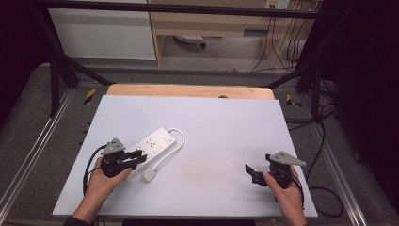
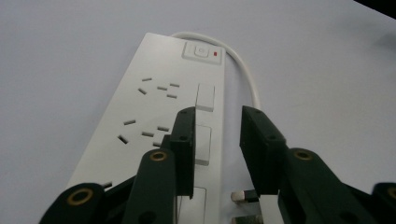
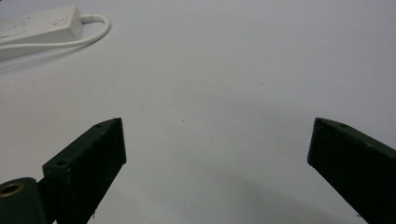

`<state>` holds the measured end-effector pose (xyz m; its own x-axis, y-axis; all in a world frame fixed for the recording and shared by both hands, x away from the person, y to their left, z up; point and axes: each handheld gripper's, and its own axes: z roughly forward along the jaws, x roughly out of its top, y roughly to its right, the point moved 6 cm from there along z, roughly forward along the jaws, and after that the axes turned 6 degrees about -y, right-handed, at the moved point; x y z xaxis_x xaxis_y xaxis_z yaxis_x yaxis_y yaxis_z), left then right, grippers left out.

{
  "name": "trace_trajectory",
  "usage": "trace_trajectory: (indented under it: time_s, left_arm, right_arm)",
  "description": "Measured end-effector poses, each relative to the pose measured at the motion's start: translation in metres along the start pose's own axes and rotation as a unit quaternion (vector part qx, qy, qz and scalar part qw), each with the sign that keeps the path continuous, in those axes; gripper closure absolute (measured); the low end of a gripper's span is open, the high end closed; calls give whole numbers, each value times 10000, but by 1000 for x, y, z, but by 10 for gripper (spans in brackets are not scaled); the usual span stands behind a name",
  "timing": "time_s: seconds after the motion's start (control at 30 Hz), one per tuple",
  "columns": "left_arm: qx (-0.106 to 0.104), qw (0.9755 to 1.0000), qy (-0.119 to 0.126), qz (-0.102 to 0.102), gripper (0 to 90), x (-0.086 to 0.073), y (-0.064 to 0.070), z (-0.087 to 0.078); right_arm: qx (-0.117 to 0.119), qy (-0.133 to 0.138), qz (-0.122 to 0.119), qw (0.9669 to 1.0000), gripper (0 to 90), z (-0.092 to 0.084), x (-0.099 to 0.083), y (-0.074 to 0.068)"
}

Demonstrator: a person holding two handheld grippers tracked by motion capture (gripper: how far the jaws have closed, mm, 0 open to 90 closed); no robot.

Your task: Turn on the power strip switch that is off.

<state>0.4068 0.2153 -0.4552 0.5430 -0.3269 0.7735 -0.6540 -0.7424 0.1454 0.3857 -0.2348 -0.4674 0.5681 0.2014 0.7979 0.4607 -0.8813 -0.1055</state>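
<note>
A white power strip (image 1: 153, 143) lies slanted on the white board (image 1: 221, 122) at the left, and its white cable (image 1: 175, 142) loops round to a plug (image 1: 149, 175) beside it. My left gripper (image 1: 139, 156) hovers over the strip's near end. In the left gripper view the strip (image 2: 154, 107) runs away from me, with its switch and red light at the far end. There the left gripper (image 2: 217, 121) has its jaws apart above the strip's right edge, pressing nothing. My right gripper (image 1: 251, 172) stands wide open at the right (image 3: 217, 140), with bare board between its jaws.
A wooden table edge (image 1: 188, 90) shows behind the board. Black frame bars and cables run along the floor on both sides. The right gripper view catches the strip (image 3: 37, 28) and cable (image 3: 70, 42) at its top left.
</note>
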Motion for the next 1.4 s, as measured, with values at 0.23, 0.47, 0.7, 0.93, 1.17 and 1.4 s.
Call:
trace_trajectory:
  time_s: [0.23,0.47,0.7,0.93,1.17,1.4]
  left_arm:
    - [1,9999,101,-14,564,3,1,0]
    - [-42,9995,282,-134,495,8,2,-3]
    - [111,9990,403,-183,386,14,1,-6]
    - [105,9977,606,-272,221,20,2,-10]
    - [90,9959,814,-378,75,26,3,-15]
    - [119,9943,958,-452,68,30,5,-23]
  right_arm:
    - [4,-10,-2,10000,48,0,0,0]
    - [1,-14,-14,10000,47,1,0,0]
    - [-1,-27,-16,10000,47,1,0,0]
    - [6,-36,-21,10000,47,2,0,0]
    - [10,-40,-12,10000,47,2,0,0]
    - [8,-49,5,10000,46,2,-1,0]
